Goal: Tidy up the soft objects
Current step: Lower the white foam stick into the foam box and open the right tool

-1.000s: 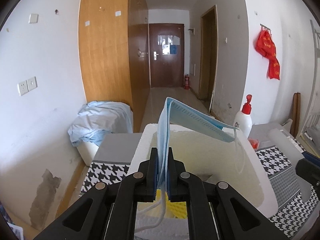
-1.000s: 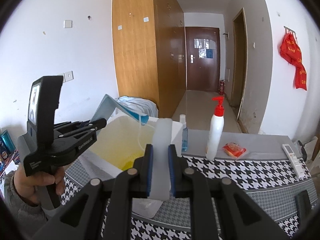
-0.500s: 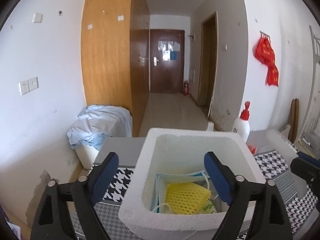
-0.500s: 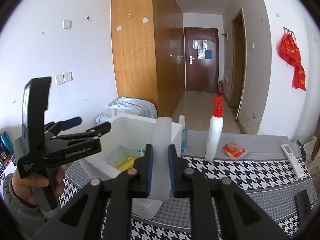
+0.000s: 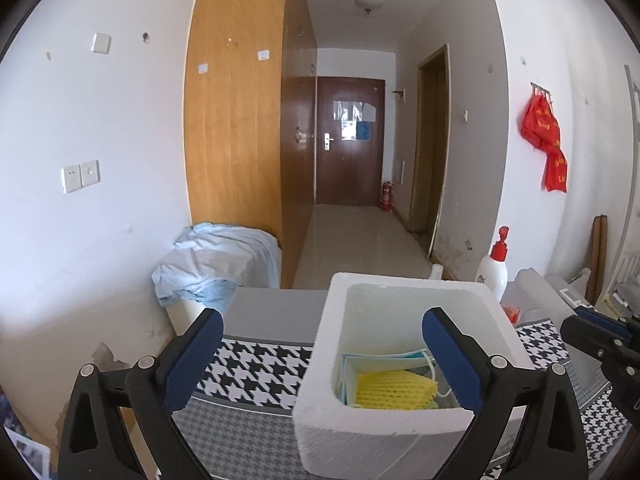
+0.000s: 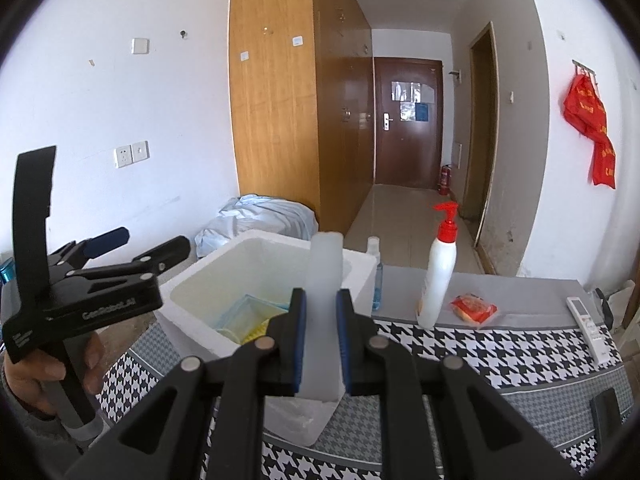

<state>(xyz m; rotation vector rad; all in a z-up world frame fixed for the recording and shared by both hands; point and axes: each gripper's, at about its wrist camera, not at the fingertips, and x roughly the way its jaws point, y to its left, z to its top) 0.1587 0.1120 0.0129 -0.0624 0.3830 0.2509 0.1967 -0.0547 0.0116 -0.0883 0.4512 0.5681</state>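
A white foam box [image 5: 400, 280] stands on the houndstooth tablecloth. Inside it lie a blue face mask [image 5: 384, 360] and a yellow foam net [image 5: 394, 390]. My left gripper [image 5: 322, 356] hovers just before the box, its jaws opening wide with nothing held between them. In the right wrist view a hand holds the left gripper [image 6: 150, 240] to the left of the box [image 6: 224, 260]. My right gripper [image 6: 322, 308] is shut on an upright translucent white plastic piece [image 6: 326, 264], to the right of the box.
A white pump bottle with a red top [image 6: 438, 276], a small clear bottle [image 6: 374, 276], a red packet [image 6: 474, 308] and a remote [image 6: 588, 324] sit along the table's far side. A pale blue cloth pile [image 5: 216, 264] lies beyond the table's left end.
The left gripper went from shut on the blue mask to wide open. The mask dropped into the foam box. The left gripper drew back a little. The right gripper kept still.
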